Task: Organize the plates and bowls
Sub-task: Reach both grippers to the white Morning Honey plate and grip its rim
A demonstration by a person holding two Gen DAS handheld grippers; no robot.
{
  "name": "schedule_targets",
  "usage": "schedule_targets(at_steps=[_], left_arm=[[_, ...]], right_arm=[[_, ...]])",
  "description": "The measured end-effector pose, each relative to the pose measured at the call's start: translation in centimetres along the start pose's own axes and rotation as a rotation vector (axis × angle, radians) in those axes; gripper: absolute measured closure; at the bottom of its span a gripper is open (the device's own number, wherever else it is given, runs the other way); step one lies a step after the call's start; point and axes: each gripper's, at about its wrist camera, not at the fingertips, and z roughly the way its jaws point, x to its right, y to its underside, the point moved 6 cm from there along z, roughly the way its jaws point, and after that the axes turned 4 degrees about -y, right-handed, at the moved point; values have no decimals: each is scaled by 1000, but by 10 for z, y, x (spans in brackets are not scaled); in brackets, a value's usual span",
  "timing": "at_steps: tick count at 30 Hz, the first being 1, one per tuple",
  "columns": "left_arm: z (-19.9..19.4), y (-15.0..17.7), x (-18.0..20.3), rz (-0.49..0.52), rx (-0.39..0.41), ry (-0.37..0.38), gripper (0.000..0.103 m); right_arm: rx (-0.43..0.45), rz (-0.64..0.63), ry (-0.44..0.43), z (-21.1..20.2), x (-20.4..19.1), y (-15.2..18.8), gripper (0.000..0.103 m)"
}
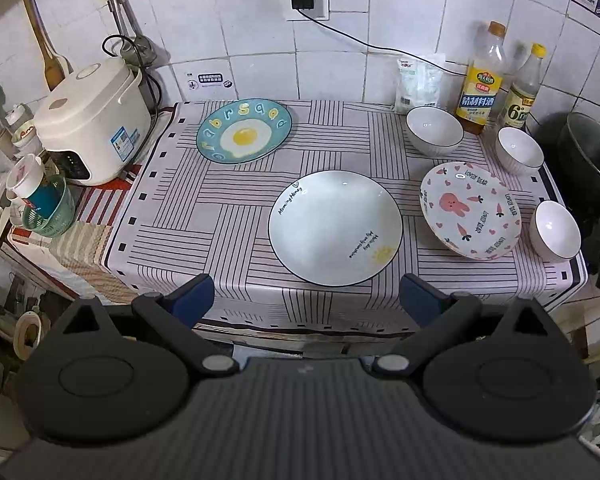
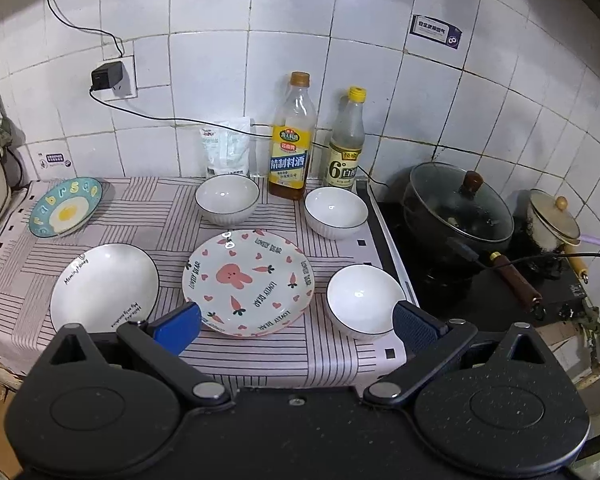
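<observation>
Both grippers' fingers [image 1: 194, 298] spread, empty, striped tablecloth [image 1: 204, 216] under plates, bowls, white tiled wall [image 2: 220, 80]

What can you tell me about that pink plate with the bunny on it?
The bunny plate is round and shallow, glossy like glazed ceramic, white with a pink rim. A pink rabbit sits at its centre, ringed by hearts, carrots and the words "LOVELY BEAR". It is empty and lies on the striped tablecloth, apart from the other dishes. Neither gripper touches it.
</observation>
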Motion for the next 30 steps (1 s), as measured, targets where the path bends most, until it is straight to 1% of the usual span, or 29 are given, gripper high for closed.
schedule_targets(at_steps=[4, 6, 8, 9, 10, 12, 13, 14, 16, 17, 18, 20, 21, 23, 25, 27, 28, 30], left_arm=[[3, -5, -4, -4, -12, -7, 3], [7, -8, -9, 0, -18, 4, 3], [13, -13, -17, -10, -11, 19, 3], [19, -16, -23, -19, -11, 26, 3], [25, -19, -27, -23, -15, 33, 3], [41, -25, -38, -36, -26, 35, 3], [48, -28, -43, -55, -28, 29, 3], [57, -29, -48, -74, -29, 32, 3], [75, -31, -54, -97, -52, 68, 3], [85, -32, -55, -92, -56, 102, 4], [95, -33, -55, -76, -63, 118, 6], [118, -34, -56, -33, -77, 123, 6], [130, -34, -57, -16, -87, 123, 7], [160, -34, -59, -9, -131, 130, 9], [189, -31, -63, -22, -175, 131, 14], [220, -27, -65, -6, -216, 106, 26], [231, -26, -65, 6, -233, 101, 27], [252, -20, -64, 24, -263, 125, 28]], right_arm=[[52, 4, -51, -2, -3, -3, 0], [114, -4, -92, -2, -7, -6, 0], [198, -19, -155, 2, -11, -10, 0], [217, -26, -173, 5, -14, -13, 0], [219, -35, -187, 11, -17, -15, 0], [171, -63, -218, 28, -26, -19, 0], [149, -82, -256, 37, -32, -20, 2], [136, -92, -288, 44, -38, -20, 6], [75, -98, -361, 63, -53, -17, 6], [51, -93, -398, 72, -60, -15, 7], [24, -80, -434, 82, -67, -12, 11], [-35, -60, -482, 107, -82, -3, 15], [-54, -57, -502, 116, -89, 2, 19], [-113, -62, -521, 140, -105, 12, 21], [-163, -46, -547, 160, -118, 24, 23], [-220, -14, -569, 181, -128, 36, 26], [-249, 10, -575, 191, -133, 42, 27], [-286, 53, -588, 206, -138, 53, 31]])
